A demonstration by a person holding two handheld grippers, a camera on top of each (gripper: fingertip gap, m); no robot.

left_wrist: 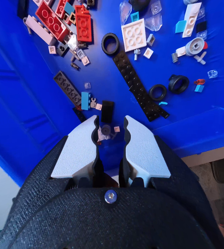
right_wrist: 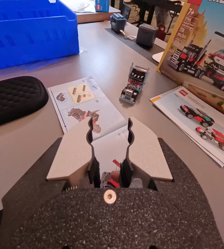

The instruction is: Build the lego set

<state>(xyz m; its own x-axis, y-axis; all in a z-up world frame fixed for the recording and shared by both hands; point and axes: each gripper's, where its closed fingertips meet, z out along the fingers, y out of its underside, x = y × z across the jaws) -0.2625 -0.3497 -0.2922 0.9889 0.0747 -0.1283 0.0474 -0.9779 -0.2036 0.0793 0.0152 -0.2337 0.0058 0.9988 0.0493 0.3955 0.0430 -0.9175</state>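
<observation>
Both grippers open & empty: left gripper over bin front edge, black tile just ahead, lengthwise to jaws; right gripper over manual.

Left gripper: pointed steeply down, jaws parted, nothing between them. Pale grey fingers with black wavy inner pads, tips level with each other. Black textured body behind, silver bolt at centre.

Right gripper: held lower and flatter, angled forward and slightly down. Jaws parted, gap a bit wider than left one's, empty. Same pale fingers, wavy dark pads, speckled black body, pale bolt at centre. Neither gripper shows in other's view.
</observation>
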